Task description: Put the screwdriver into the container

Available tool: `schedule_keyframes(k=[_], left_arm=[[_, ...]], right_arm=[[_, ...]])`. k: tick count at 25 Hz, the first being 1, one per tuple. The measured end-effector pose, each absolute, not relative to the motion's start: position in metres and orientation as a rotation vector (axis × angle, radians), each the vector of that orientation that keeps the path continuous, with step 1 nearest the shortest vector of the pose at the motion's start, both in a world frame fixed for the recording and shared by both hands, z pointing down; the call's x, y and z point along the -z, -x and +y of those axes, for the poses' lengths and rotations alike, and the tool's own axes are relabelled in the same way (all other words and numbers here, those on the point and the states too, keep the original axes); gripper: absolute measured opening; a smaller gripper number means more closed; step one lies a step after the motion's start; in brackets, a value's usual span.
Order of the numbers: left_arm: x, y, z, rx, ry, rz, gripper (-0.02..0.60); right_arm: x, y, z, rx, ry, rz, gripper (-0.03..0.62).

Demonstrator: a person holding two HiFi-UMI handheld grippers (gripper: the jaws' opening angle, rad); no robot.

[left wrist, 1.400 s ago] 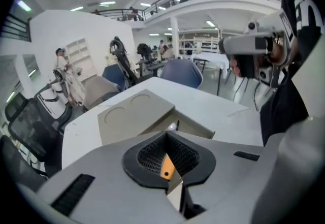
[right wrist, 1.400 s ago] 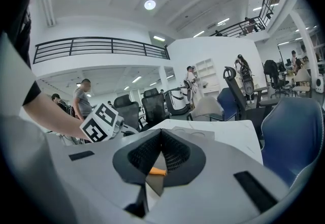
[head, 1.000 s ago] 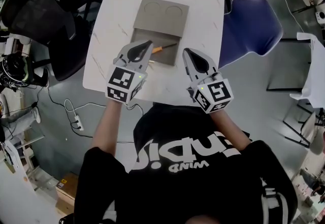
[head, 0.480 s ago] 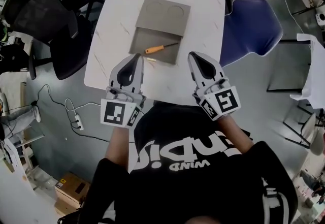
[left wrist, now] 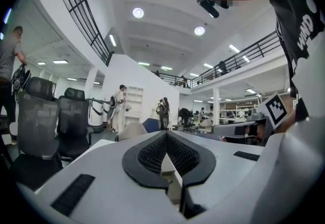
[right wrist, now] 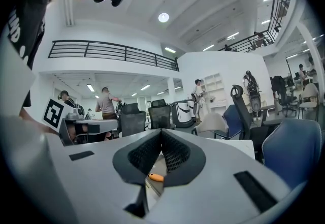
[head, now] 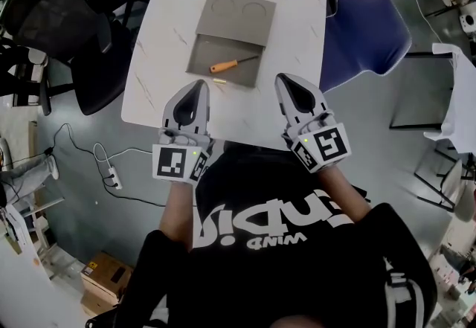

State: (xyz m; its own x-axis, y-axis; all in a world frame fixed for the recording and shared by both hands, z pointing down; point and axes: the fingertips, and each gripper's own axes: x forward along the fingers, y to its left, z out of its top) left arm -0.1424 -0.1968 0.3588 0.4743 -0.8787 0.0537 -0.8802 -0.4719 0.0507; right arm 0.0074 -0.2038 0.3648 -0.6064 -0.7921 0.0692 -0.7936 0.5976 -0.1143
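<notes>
Screwdriver (head: 233, 63) is lying flat in the container's (head: 230, 30) near rectangular compartment: orange handle toward the left, thin dark shaft angling up-right, touching neither gripper. A small brass-coloured piece (head: 219, 81) is sitting just beside the handle, by the compartment's near wall; can't tell what it is. The container is a grey tray with two round recesses in its far half, sitting on the far half of a white, faintly veined table (head: 297, 36). Left gripper (head: 198, 84) is hovering over the table's near edge, jaws pressed together with nothing between them. Right gripper (head: 281, 78) is doing the same alongside, well apart from the left, jaws meeting at the tips and holding nothing; the orange handle is showing through the gap under its pads in the right gripper view. Both are pointing toward the container. Around the table: blue chair (head: 364, 36) on the right, black mesh chairs (head: 52, 18) on the left, grey floor with a white cable (head: 113, 170) and a cardboard box (head: 104, 278). The gripper views are showing an open office with a railed mezzanine (right wrist: 111, 50), round ceiling lights and people (left wrist: 120, 106) standing far off.
</notes>
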Motion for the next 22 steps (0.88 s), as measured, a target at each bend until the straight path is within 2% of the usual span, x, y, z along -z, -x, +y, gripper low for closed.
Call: schedule_keyframes(k=[22], left_arm=[[-0.365,0.128,-0.188,-0.084,-2.643,-1.511,0.012]], right_arm=[[-0.367,-0.003,-0.195,-0.198,-1.376,-2.793,0.011]])
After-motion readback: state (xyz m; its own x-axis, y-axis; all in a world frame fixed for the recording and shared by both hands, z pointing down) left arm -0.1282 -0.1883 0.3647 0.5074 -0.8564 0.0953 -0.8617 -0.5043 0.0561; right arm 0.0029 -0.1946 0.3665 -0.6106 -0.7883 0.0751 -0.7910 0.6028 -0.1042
